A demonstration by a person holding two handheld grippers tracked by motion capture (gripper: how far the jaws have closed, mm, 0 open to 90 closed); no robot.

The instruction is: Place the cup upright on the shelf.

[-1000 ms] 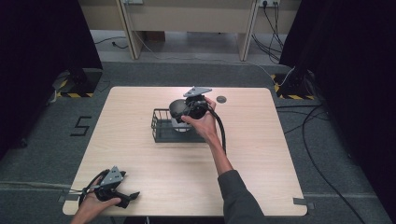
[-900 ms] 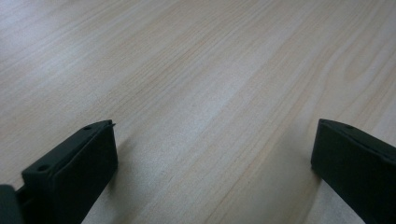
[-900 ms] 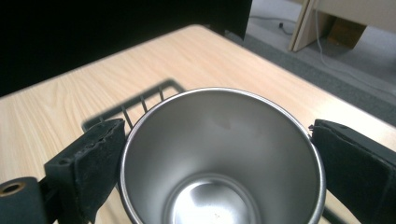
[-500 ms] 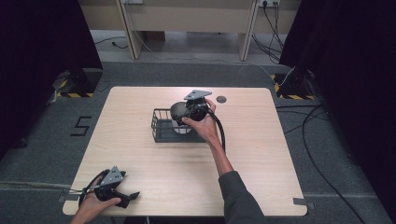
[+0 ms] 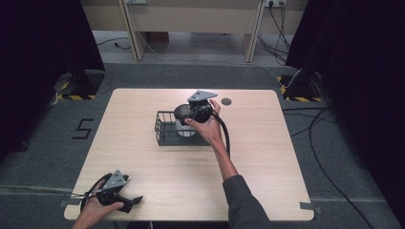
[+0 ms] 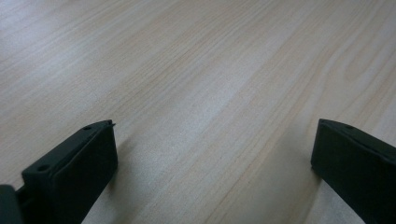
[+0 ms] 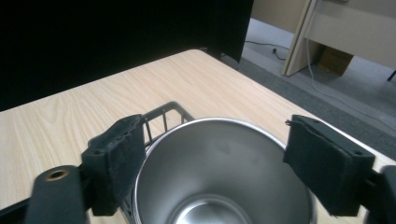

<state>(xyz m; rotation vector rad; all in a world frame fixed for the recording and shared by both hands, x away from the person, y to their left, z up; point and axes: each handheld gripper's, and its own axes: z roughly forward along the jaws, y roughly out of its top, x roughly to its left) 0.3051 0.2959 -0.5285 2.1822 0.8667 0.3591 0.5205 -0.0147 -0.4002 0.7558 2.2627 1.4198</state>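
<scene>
Right gripper [image 7: 212,163], its jaws having just closed, clamps the rim of the steel cup [image 7: 219,177] standing in the black wire basket [image 5: 165,133] at mid-table, while the left gripper [image 6: 212,163] rests spread on the table [image 5: 267,157].

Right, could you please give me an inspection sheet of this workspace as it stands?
Surface: light wooden table, bare and dry.
Job's things: steel cup standing upright in a black wire basket.
Clutter: one small dark disc near the far edge.
Grippers: right gripper has just closed its jaws on the steel cup's rim; left gripper rests open at the near left corner.
Cables: right gripper's cable trails along the forearm; loose floor cables to the right.
Surroundings: dark curtains on both sides, a floor mark "5".
</scene>
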